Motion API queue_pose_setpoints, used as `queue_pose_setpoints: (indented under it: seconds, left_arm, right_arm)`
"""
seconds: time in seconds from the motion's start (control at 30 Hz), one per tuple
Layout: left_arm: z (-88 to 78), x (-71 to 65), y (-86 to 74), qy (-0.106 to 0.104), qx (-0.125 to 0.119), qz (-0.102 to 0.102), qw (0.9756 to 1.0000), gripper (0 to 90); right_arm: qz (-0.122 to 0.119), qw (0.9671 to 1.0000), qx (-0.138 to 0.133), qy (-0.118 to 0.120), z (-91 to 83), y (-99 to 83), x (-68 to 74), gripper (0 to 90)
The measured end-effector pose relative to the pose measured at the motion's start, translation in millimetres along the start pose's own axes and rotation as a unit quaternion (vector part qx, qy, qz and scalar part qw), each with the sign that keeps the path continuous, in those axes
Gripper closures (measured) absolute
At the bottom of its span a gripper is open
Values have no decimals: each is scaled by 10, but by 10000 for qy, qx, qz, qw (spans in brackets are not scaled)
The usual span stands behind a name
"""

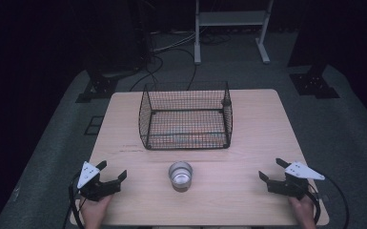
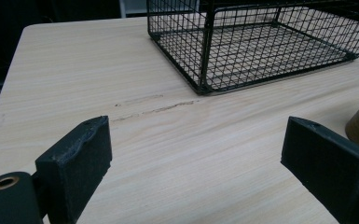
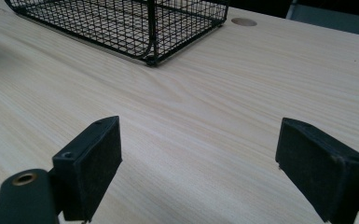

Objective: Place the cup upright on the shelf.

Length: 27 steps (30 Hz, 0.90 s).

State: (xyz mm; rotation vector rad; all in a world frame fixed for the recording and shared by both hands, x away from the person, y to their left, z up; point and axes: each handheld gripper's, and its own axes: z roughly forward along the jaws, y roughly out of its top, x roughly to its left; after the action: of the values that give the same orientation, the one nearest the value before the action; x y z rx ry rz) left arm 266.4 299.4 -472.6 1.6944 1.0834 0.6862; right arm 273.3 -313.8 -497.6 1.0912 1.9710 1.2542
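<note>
Fingers of both the left gripper (image 1: 110, 172) and right gripper (image 1: 271, 170) stand open and empty on the pale wooden tabletop (image 1: 248, 143), the small round clear glass cup (image 1: 180, 175) midway between them, slightly nearer the left, before the black wire mesh basket (image 1: 186, 117).

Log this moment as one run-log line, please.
left gripper: open, empty | right gripper: open, empty | cup: on table, between them | wire basket: behind cup
</note>
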Motion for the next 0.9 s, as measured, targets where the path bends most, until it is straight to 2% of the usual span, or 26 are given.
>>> queue_pose_setpoints:
  seconds: [0.17,0.47,0.53,0.73,0.9]
  left_arm:
    - [-4,-45,17,-55,-78,69,9999,76]
    - [-16,-37,17,-146,-155,53,9998,76]
    - [-12,-60,34,-275,-216,74,9994,76]
    - [-23,-111,96,-359,-343,192,9986,68]
    - [-3,-132,158,-532,-395,214,9976,68]
  right_arm:
    - [-12,10000,-5,11,-1,0,2,136]
    - [-34,10000,-3,-1,0,0,5,136]
    - [-47,10000,1,-2,0,0,8,136]
    - [-26,10000,10,-12,1,0,4,136]
    - [-24,10000,29,-18,4,2,5,136]
